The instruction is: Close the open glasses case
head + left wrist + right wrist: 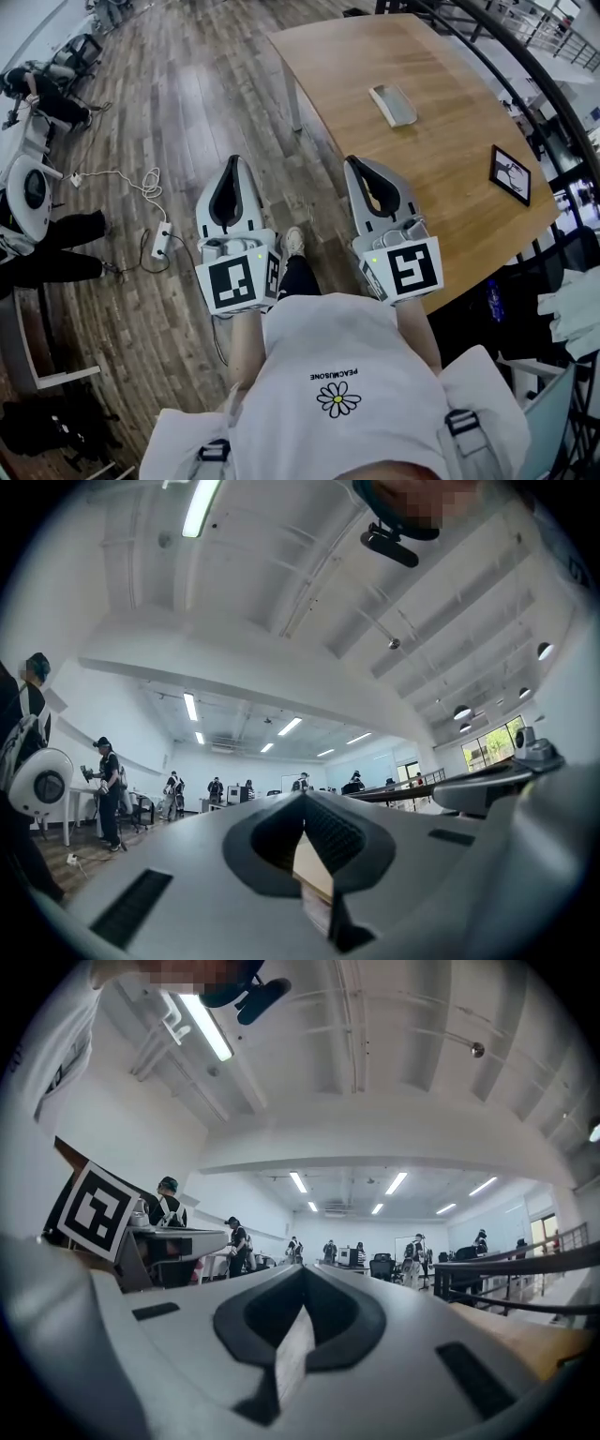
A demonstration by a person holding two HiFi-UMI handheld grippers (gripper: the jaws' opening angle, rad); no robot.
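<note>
The glasses case [393,104] is a pale grey, flat case lying on the wooden table [356,66], toward its far side. Both grippers are held close to my body, well short of the case, and point up over the room. My left gripper [233,162] hangs over the floor to the left of the table, its jaws shut with nothing between them. My right gripper [355,163] is at the table's near edge, also shut and empty. In the left gripper view the left gripper [303,797] shows its tips meeting. The right gripper [304,1270] looks the same in its own view.
A black-framed picture [510,174] lies on the table near its right edge. A power strip [160,240] with a white cable is on the wood floor at left. People and equipment [33,192] stand at far left. A dark railing [553,84] runs along the right.
</note>
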